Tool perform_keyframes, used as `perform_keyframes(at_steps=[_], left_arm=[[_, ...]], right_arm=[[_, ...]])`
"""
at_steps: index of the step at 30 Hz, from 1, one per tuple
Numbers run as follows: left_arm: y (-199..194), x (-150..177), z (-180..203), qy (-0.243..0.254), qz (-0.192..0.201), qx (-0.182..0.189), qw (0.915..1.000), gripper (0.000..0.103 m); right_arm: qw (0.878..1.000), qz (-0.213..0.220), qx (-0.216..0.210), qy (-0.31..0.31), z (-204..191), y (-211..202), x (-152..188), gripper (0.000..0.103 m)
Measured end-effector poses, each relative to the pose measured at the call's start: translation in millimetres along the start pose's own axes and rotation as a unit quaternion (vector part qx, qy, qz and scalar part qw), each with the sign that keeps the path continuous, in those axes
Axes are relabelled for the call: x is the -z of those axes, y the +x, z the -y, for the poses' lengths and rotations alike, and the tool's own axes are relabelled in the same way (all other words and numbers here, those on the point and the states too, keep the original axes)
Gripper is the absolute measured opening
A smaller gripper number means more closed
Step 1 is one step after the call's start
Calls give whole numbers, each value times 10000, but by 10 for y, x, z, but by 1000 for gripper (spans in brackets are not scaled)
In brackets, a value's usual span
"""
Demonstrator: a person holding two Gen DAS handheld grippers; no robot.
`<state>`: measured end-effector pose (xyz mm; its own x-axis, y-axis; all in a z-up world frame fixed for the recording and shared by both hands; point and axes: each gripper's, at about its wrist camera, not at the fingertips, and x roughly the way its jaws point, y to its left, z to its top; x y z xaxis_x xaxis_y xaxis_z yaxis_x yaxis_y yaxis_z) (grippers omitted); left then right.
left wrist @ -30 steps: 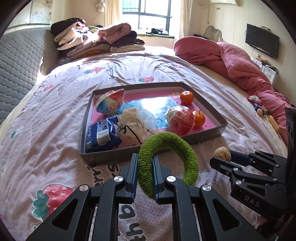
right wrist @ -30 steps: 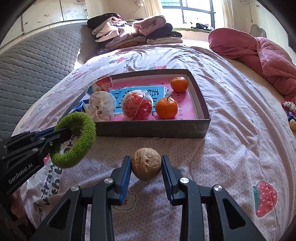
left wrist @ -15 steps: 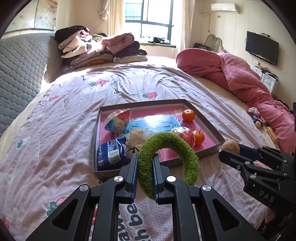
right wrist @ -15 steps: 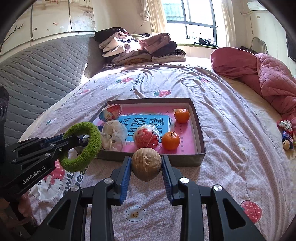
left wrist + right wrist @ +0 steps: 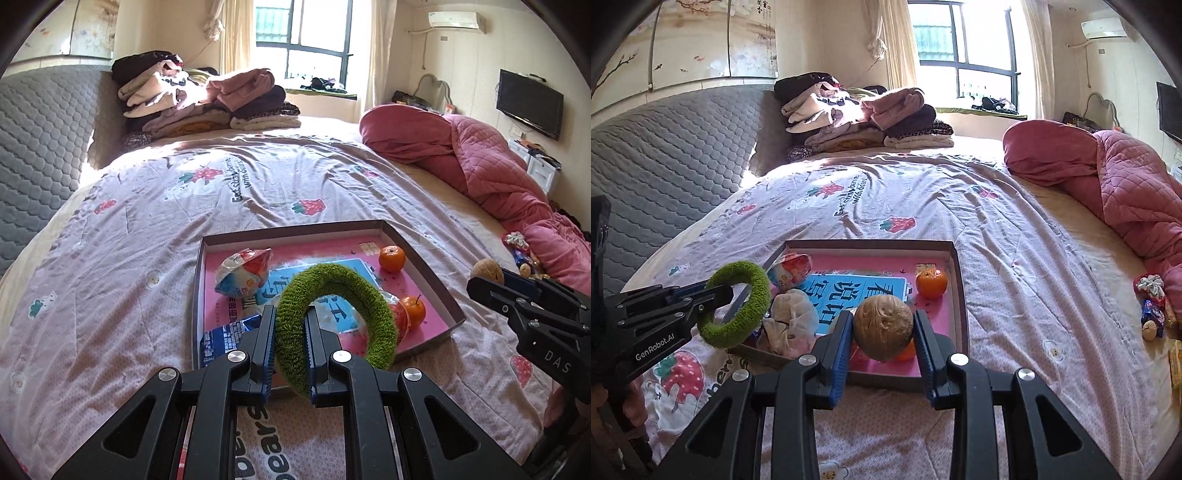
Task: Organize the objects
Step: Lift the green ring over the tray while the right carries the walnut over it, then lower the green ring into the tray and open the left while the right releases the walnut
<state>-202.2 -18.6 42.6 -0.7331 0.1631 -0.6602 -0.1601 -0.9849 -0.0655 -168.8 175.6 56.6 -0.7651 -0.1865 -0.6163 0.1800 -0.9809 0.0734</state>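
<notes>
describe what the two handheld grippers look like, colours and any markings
Both are matte black angular frames with triangular cutouts, silver screw heads and blue ribbed finger pads. The left gripper carries white "GenRobot.AI" lettering on its side; the right gripper reads "DAS". No cables or sleeves are visible.

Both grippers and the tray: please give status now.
Left gripper shut on green ring. Right gripper shut on walnut. Both above tray; nothing blocking.
</notes>
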Motion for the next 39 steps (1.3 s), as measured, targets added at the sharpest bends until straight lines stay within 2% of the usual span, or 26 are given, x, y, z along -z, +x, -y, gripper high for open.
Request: perform_keyframes(at_steps=[16,29,39], left_arm=[[560,-60,99,218,-260,-34,9994,14],[801,23,137,281,-488,-69,9984,14],[888,94,202,407,-601,-104,9973,15]], right_arm=[[9992,-255,286,-71,207,690,-237,33],[9970,-660,399,-43,242,1232,-129,33],[9945,-907,520,-108,219,1402,-59,33]])
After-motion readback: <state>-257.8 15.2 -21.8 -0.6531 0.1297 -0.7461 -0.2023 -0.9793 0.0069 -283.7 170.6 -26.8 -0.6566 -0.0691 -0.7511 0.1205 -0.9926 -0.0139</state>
